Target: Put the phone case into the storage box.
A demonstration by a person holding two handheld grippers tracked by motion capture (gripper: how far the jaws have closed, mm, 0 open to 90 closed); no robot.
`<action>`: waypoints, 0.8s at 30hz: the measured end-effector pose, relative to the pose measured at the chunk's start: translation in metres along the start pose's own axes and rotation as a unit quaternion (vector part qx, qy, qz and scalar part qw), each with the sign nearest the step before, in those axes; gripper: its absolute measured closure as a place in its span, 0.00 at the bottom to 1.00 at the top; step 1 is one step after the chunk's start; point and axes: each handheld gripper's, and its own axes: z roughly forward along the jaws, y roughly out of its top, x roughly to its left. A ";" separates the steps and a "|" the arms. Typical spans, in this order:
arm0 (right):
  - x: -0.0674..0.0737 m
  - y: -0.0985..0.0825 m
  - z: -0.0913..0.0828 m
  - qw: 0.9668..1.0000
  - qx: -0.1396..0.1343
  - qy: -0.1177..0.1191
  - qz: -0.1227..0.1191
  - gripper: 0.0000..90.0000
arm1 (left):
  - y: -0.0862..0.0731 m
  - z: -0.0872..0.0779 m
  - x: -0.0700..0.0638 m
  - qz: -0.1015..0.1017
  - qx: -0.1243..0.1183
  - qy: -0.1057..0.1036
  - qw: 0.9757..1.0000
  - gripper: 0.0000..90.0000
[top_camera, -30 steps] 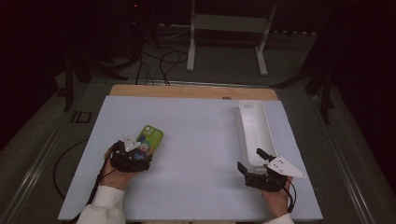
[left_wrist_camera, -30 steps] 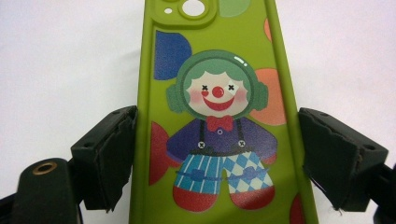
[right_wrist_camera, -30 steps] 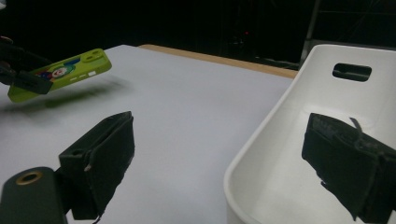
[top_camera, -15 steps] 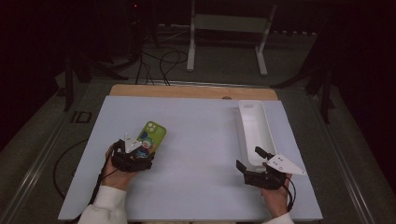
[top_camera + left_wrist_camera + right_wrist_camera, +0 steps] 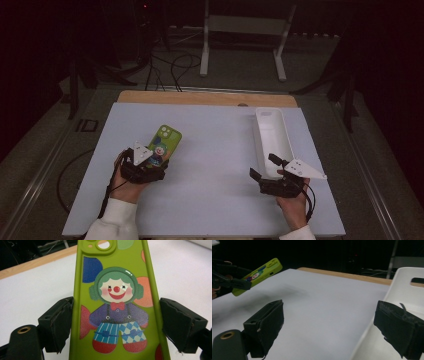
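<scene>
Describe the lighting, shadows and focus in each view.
High view: the white table is lit while the room behind is dark, and the picture is slightly soft. Left gripper view: the green phone case is bright and sharp. Right gripper view: dim, with a soft shadow on the table under the lifted case, and the near jaws and the white tray are blurred.

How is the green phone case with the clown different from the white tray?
The phone case is bright green with a colourful clown, while the tray is plain white. The phone case is gripped in the left gripper and lifted at a tilt; the tray lies flat on the table. The tray is longer and hollow like a trough; the phone case is thin. Both are long with rounded corners.
</scene>
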 end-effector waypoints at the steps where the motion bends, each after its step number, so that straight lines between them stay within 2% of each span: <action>1: 0.000 0.001 0.001 1.000 0.001 0.003 0.003 0.10 | 0.001 -0.001 0.000 0.000 -0.002 -0.002 1.000 0.18; 16: 0.006 0.017 0.016 0.999 0.003 0.043 0.018 0.10 | 0.015 -0.006 -0.013 0.023 -0.034 -0.013 0.999 0.18; 24: 0.010 0.028 0.024 0.998 0.007 0.054 0.017 0.10 | 0.023 -0.006 -0.022 0.038 -0.044 -0.023 0.998 0.18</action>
